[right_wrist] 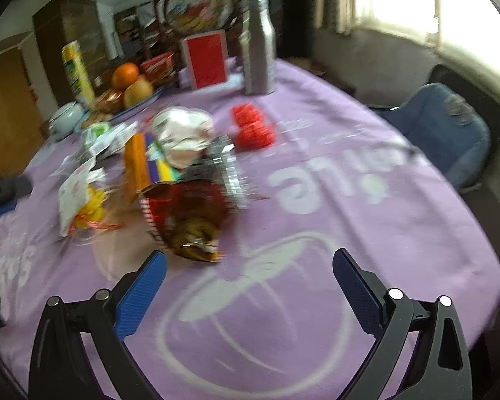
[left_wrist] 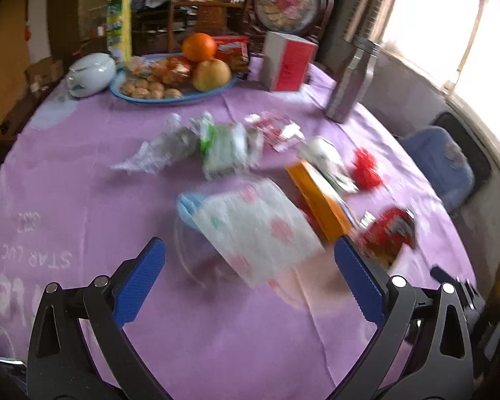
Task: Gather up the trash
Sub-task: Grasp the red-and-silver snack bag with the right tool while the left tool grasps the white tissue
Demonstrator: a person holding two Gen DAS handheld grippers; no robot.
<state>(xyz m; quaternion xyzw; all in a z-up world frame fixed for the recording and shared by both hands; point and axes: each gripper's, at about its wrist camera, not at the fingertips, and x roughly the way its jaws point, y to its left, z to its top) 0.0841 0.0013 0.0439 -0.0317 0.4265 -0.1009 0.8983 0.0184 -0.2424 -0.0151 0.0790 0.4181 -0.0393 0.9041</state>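
- Holding both claws wide and empty, your left gripper (left_wrist: 250, 255) faced the near spotted wrapper (left_wrist: 256, 230).
- Your right gripper (right_wrist: 250, 265) faced the red snack bag (right_wrist: 186, 216); either risked sliding away.

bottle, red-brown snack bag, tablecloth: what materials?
Bottle: looks like brushed metal, probably steel or aluminium; dull grey sheen, faceted sides.
Snack bag: seems to be glossy plastic film, perhaps foil-lined; crinkled, with shiny highlights.
Tablecloth: thin purple sheet with white print and fold creases, likely plastic or light fabric; blur leaves it open.
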